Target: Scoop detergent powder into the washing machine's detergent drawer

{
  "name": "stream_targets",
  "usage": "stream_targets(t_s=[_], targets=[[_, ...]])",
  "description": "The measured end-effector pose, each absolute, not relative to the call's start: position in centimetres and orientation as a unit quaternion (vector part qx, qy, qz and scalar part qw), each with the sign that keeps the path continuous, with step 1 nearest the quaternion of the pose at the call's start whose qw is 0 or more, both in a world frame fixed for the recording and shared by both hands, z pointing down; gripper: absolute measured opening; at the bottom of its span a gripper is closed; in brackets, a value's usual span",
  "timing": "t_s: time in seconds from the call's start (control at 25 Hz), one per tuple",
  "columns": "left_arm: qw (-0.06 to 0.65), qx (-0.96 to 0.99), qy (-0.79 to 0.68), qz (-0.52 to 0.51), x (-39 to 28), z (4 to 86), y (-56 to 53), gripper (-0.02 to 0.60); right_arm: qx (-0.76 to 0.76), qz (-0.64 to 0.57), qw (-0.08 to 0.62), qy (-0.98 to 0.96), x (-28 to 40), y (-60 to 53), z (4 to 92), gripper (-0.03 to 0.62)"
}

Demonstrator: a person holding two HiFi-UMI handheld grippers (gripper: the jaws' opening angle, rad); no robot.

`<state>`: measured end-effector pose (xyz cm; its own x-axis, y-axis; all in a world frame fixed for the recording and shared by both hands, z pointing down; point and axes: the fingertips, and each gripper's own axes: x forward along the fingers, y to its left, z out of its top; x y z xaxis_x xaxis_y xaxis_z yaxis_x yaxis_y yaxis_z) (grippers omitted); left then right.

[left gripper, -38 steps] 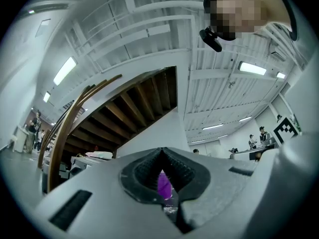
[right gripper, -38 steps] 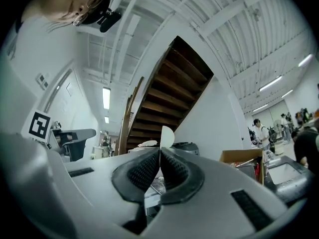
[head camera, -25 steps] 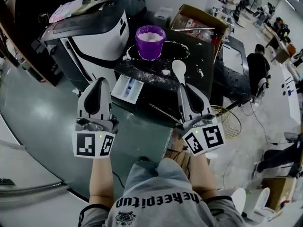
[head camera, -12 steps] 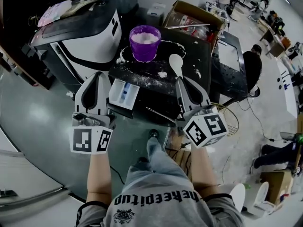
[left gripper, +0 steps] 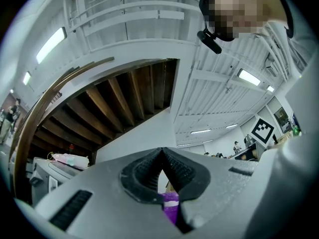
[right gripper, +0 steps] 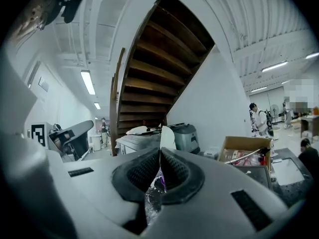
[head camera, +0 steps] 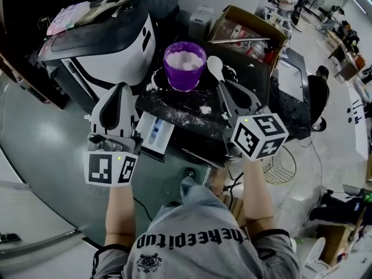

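A purple cup [head camera: 185, 64] full of white powder stands on a black stand [head camera: 189, 116] dusted with spilled powder. My right gripper [head camera: 225, 89] is shut on the handle of a white spoon [head camera: 215, 66], whose bowl hovers just right of the cup's rim. The right gripper view has the spoon [right gripper: 167, 137] rising upright from the shut right gripper [right gripper: 160, 154]. The washing machine's detergent drawer [head camera: 154, 131] sticks out open below the stand's left corner. My left gripper [head camera: 116, 114] is shut and empty beside the drawer. Through the left gripper [left gripper: 160, 151] a sliver of the purple cup [left gripper: 170, 206] shows.
The white washing machine [head camera: 110, 39] stands at the left behind the drawer. An open cardboard box [head camera: 250, 31] sits behind the stand at the right. A wire basket [head camera: 279, 158] lies on the floor at the right. People work in the far background.
My right gripper has lifted and carried the spoon forward, from over the stand to beside the cup's right rim. The left gripper has stayed near the drawer.
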<state>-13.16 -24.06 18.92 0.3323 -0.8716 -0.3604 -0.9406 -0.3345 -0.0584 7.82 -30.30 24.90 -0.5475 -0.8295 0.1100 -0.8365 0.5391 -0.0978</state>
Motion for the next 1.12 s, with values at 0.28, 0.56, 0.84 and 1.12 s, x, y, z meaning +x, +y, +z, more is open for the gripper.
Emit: stream_targets(t_s=[0.28, 0.56, 0.84, 1.12], targets=[[0.117, -0.793, 0.586, 0.121, -14.0, 20.1, -28.1, 0.004, 0.439, 0.113, 0.095, -0.886, 6.4, -37.5, 27.2, 0.006], [0.109, -0.785, 0.600, 0.108, -14.1, 21.2, -30.5, 0.003, 0.377, 0.136, 0.182, -0.898, 4.9, -41.8, 29.9, 0.006], [0.106, -0.779, 0.609, 0.103, -14.2, 21.7, -31.7, 0.003, 0.342, 0.139, 0.255, -0.894, 3.2, -45.3, 31.7, 0.006], [0.107, -0.775, 0.615, 0.099, -14.2, 22.3, -32.4, 0.003, 0.309, 0.164, 0.334, -0.876, 1.9, -48.1, 34.5, 0.006]])
